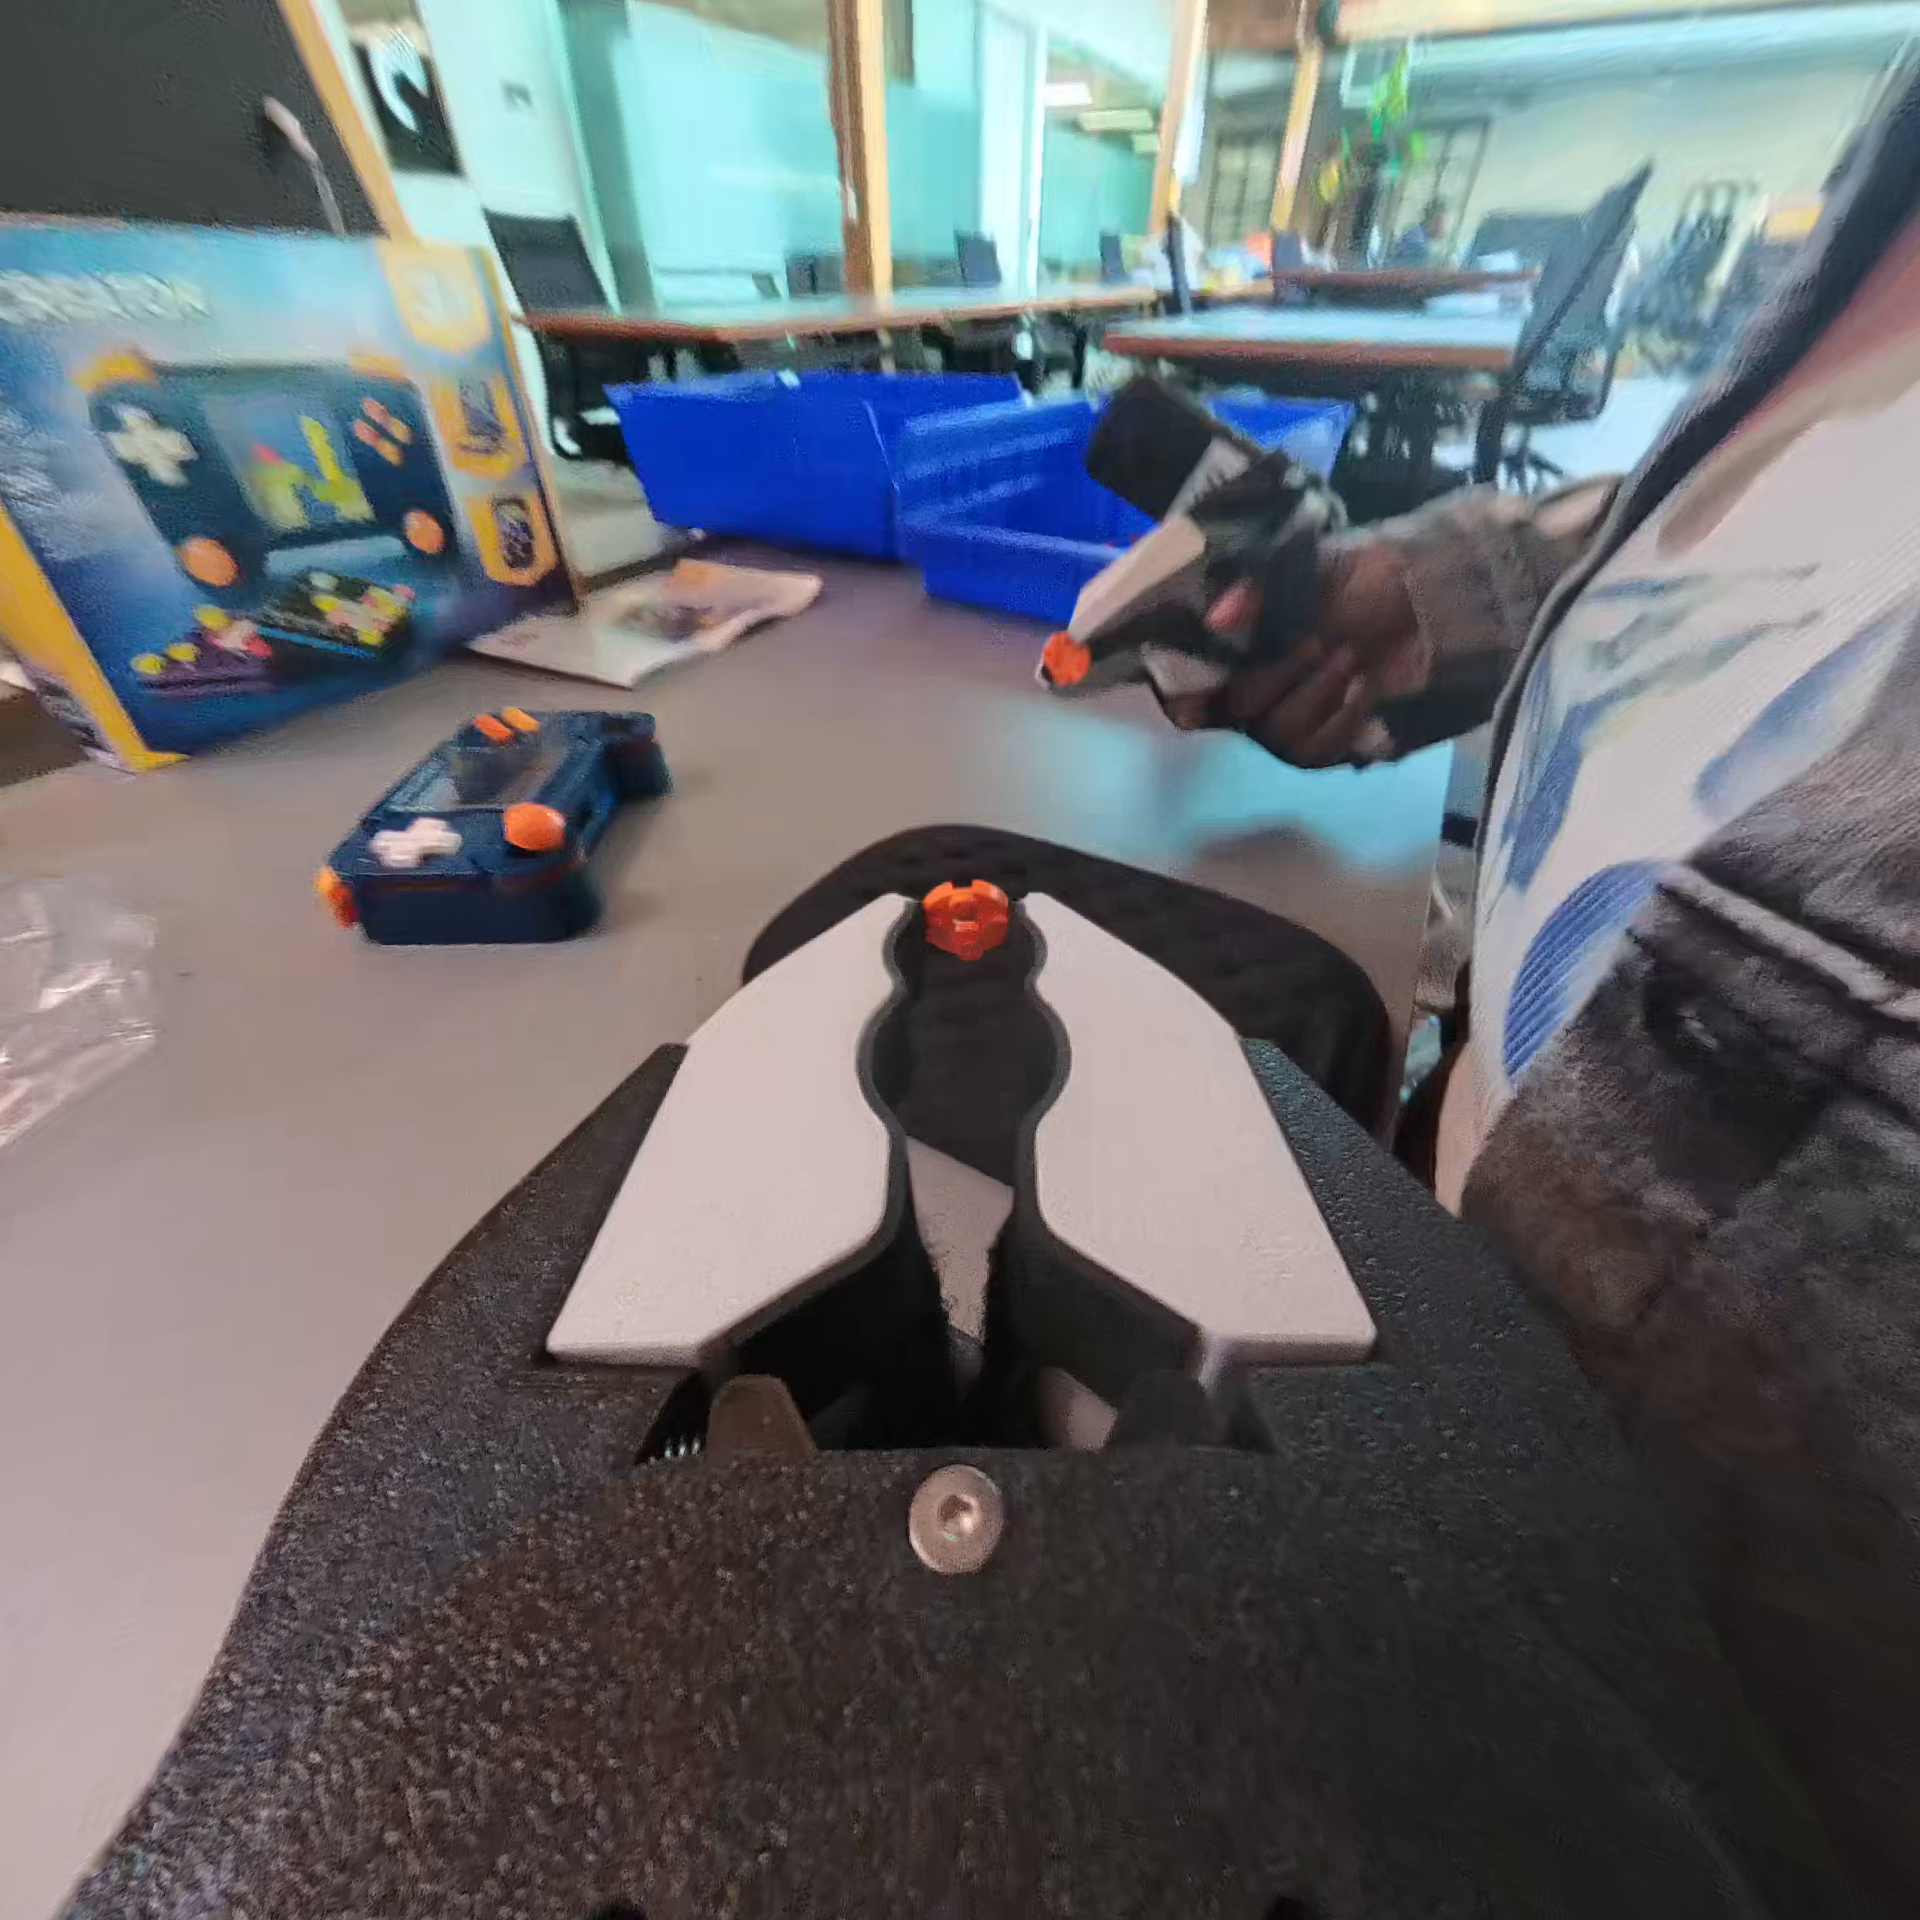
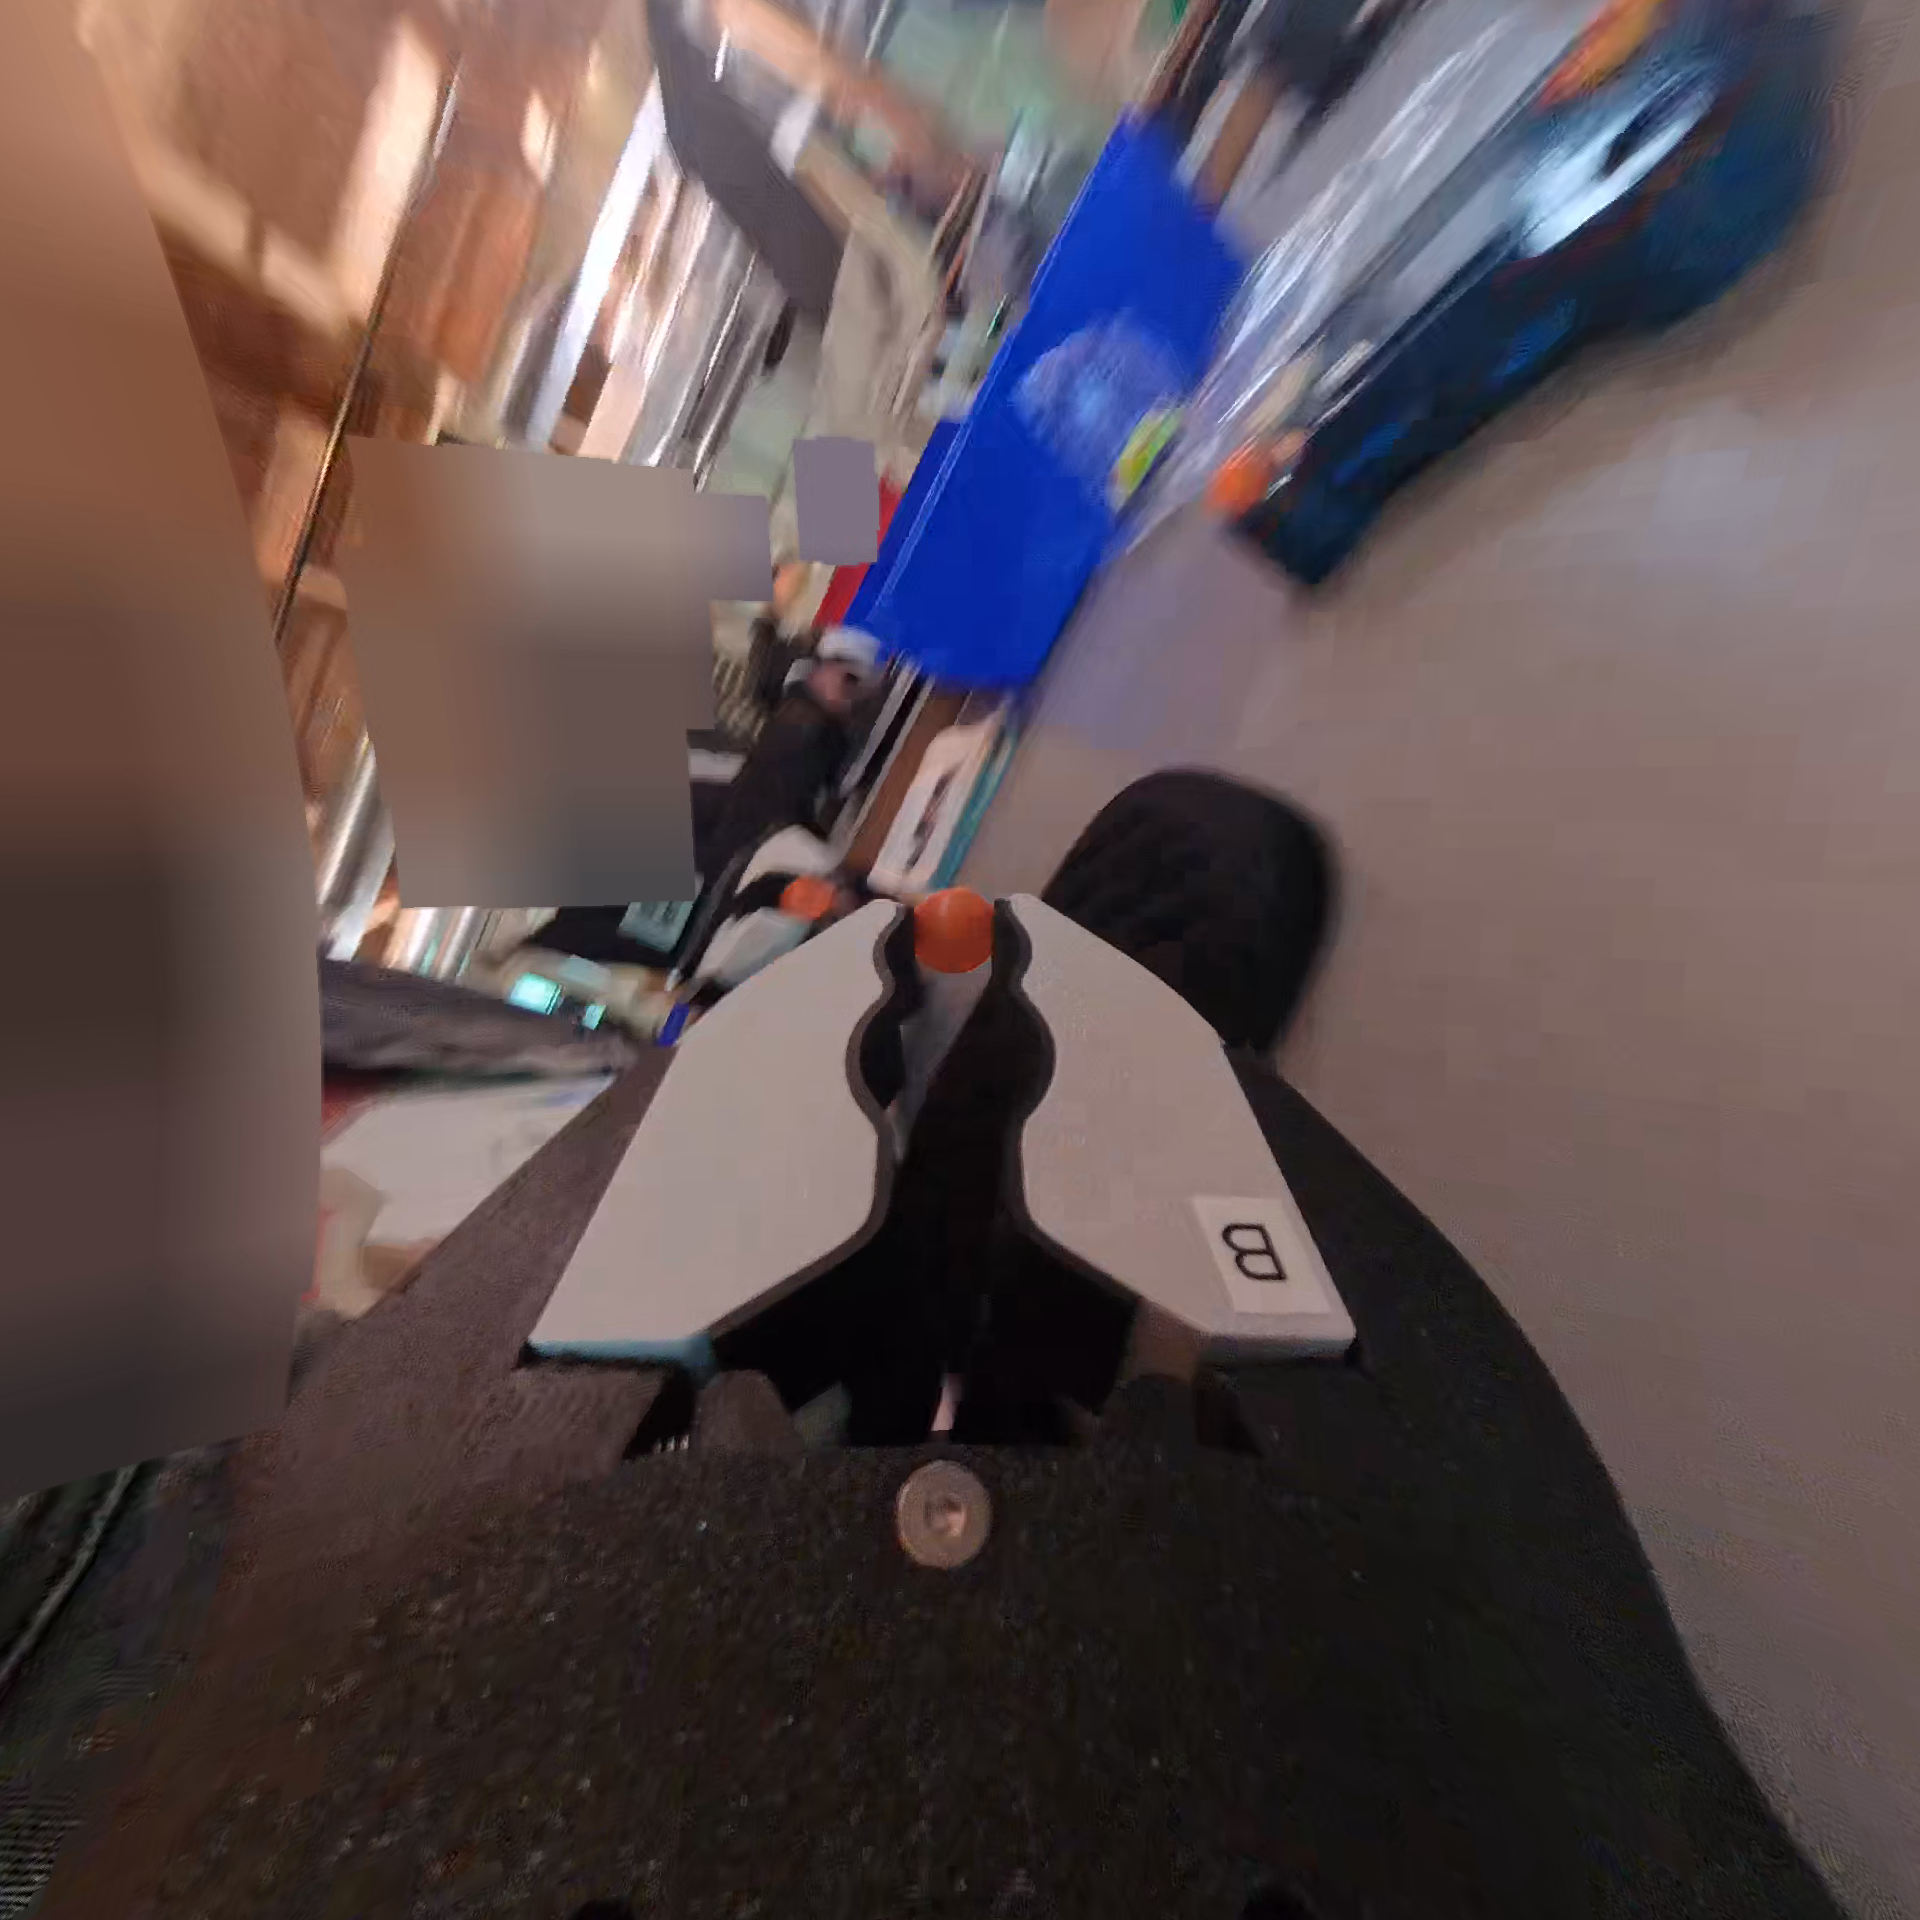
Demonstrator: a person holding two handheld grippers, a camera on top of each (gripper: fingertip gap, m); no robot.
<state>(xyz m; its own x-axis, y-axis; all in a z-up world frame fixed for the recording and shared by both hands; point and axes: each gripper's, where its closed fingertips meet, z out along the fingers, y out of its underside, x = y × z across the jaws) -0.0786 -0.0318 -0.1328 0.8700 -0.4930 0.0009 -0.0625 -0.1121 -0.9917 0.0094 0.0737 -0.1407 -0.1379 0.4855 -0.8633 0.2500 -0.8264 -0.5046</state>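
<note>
The left gripper point(image 1: 966, 920) pinches a small orange round plastic brick with a notched top point(image 1: 966, 916) between its two grey finger tips, which are pressed together on it. The right gripper point(image 2: 954, 930) pinches in the same way a small smooth orange rounded plastic piece point(image 2: 952, 928); in the left wrist view this gripper point(image 1: 1070, 665) is at about 1 o'clock from the left one, held in a hand point(image 1: 1320, 675) above the table, with its orange piece point(image 1: 1065, 659) pointing toward 9 o'clock. The two grippers are well apart and both are off the surface.

At about 10 o'clock from the left gripper lies a dark blue toy handheld console built of bricks point(image 1: 499, 821), flat on the grey table top point(image 1: 260, 1195), its long axis going from 8 to 2 o'clock. The left gripper is nearer to it than the right. Between them the table is bare.

Further, at 10 to 11 o'clock, a big blue and yellow cardboard box point(image 1: 260, 478) stands, with a paper booklet point(image 1: 665, 618) beside it. Blue plastic bins point(image 1: 883, 468) are at 12 o'clock near the far edge. A clear plastic bag point(image 1: 62, 997) lies at 9 o'clock. The near table edge is at 3 o'clock, close to the person's body.
</note>
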